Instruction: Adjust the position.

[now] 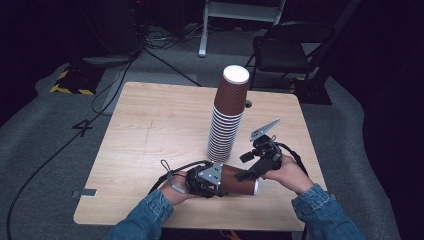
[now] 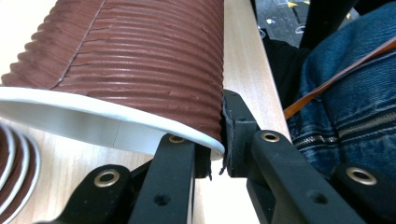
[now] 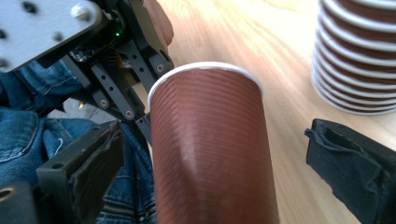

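Left gripper (image 2: 215,161) pinches cup (image 2: 140,70) rim; right gripper (image 3: 210,158) jaws spread.

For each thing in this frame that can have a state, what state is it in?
Single brown paper cup: on its side, rim pinched by the left gripper.
Cup stack: upside down, standing on the table.
Left gripper: shut on the cup's rim.
Right gripper: open, jaws either side of the cup.
Folding chair: unfolded.
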### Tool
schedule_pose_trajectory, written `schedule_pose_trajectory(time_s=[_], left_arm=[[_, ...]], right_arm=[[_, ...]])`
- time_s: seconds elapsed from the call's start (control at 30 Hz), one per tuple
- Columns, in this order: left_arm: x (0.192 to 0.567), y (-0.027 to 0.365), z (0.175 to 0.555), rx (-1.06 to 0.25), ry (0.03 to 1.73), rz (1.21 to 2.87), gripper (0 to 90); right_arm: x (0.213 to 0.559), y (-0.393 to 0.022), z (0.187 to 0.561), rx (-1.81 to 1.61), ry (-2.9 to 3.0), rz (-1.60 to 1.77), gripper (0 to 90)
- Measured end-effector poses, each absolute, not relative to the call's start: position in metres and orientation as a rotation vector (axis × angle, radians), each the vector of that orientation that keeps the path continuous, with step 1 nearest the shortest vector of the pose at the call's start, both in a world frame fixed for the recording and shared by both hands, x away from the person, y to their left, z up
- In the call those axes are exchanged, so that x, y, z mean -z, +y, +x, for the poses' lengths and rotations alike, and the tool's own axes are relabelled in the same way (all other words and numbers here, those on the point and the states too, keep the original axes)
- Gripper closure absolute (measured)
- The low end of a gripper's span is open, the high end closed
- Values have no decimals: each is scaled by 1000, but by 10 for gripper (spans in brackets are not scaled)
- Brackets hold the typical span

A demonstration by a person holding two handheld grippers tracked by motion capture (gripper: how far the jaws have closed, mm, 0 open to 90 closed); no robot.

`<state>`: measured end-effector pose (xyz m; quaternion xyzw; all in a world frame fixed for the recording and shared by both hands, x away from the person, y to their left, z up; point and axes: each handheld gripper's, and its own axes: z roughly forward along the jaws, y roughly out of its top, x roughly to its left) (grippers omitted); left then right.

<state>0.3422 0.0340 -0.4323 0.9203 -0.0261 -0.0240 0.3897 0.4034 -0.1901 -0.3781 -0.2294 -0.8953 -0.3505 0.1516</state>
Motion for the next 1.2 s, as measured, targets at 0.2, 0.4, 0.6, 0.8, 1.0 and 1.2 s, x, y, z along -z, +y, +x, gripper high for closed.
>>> schedule_pose_trajectory(time_s=[0.2, 0.4, 0.6, 0.8, 1.0, 1.2], left_arm=[[430, 33, 339, 38, -97, 2342, 831], [427, 34, 339, 29, -125, 2345, 831], [427, 29, 340, 50, -168, 2366, 831], [426, 29, 340, 43, -171, 2366, 831], [427, 30, 339, 38, -166, 2377, 831], [430, 27, 338, 55, -187, 2390, 831]], right_arm=[[384, -181, 400, 965, -2591, -637, 43], [387, -175, 397, 913, -2612, -615, 43], [392, -171, 395, 830, -2623, -610, 44], [400, -168, 395, 775, -2619, -604, 48], [406, -162, 396, 738, -2593, -584, 83], [410, -160, 397, 687, -2576, -553, 110]])
